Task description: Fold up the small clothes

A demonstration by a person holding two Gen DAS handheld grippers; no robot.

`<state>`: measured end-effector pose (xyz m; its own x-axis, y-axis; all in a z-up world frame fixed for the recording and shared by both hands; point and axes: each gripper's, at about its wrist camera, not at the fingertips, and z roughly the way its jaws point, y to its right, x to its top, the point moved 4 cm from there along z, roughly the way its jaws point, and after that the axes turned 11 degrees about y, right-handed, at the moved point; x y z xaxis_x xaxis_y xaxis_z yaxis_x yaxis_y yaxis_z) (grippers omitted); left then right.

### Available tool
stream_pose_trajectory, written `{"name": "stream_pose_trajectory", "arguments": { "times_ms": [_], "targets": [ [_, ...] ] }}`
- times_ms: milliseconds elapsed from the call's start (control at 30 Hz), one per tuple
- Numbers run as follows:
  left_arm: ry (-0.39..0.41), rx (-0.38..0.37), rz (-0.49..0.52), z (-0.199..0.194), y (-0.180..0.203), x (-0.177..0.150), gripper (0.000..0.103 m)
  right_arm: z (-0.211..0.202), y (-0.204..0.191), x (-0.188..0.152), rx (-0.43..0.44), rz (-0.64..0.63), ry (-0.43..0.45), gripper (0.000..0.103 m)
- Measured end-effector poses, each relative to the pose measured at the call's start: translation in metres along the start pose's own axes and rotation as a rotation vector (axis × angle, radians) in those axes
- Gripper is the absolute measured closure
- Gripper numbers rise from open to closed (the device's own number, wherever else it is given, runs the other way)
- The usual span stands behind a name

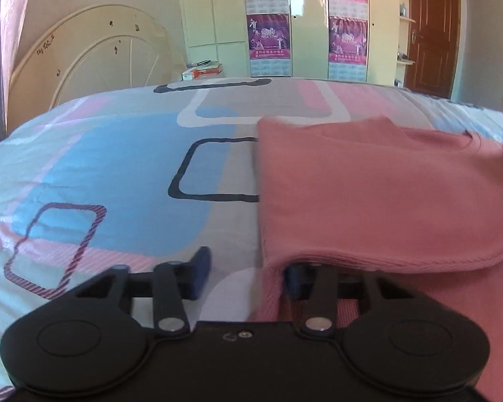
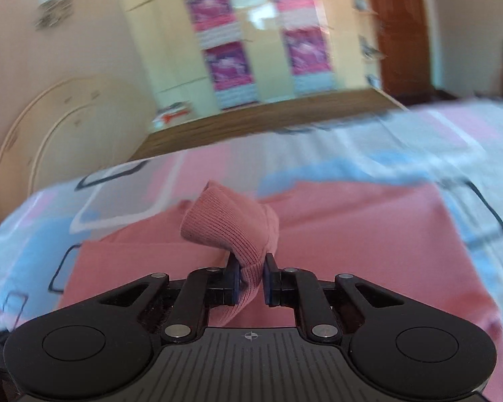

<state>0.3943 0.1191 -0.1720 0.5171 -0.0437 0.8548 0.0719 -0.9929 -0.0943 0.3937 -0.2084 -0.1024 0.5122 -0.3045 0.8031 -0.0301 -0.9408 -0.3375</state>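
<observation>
Now my right gripper (image 2: 250, 279) pinches the pink sweater's ribbed cuff (image 2: 231, 231), my left gripper (image 1: 248, 273) gapes wide straddling the sweater's (image 1: 369, 201) near corner, so I should lay the sleeve flat.

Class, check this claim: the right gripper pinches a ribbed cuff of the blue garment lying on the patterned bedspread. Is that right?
Not quite: the garment is pink, not blue, as the right wrist view shows. The right gripper does pinch its ribbed cuff above the patterned bedspread.
</observation>
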Motion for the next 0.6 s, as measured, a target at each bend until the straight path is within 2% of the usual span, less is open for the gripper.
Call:
{"name": "stream_pose_trajectory", "arguments": {
  "times_ms": [100, 167, 233, 300, 333, 433, 600],
  "targets": [
    [0.007, -0.015, -0.019, -0.003, 0.003, -0.001, 0.082, 0.004, 0.033, -0.015, -0.034, 0.076, -0.082, 0.09],
    [0.005, -0.013, -0.044, -0.005, 0.001, -0.001, 0.082, 0.003, 0.044, -0.024, -0.068, 0.082, -0.105, 0.088],
    [-0.012, -0.019, -0.072, -0.006, -0.004, -0.003, 0.082, 0.0, 0.052, -0.026, -0.095, 0.072, -0.108, 0.083],
    [-0.023, -0.022, -0.066, -0.007, -0.006, -0.002, 0.078, -0.004, 0.059, -0.025, -0.117, 0.074, -0.101, 0.056],
    [-0.031, -0.026, -0.066, -0.008, -0.007, -0.001, 0.077, -0.008, 0.064, -0.024, -0.131, 0.08, -0.094, 0.051],
    [-0.061, -0.031, -0.085, -0.013, -0.013, -0.001, 0.071, -0.015, 0.076, -0.021, -0.146, 0.103, -0.083, 0.05],
    [-0.086, -0.068, -0.144, -0.029, -0.016, 0.004, 0.068, -0.006, 0.08, -0.024, -0.098, 0.111, -0.127, 0.051]
  ]
}}
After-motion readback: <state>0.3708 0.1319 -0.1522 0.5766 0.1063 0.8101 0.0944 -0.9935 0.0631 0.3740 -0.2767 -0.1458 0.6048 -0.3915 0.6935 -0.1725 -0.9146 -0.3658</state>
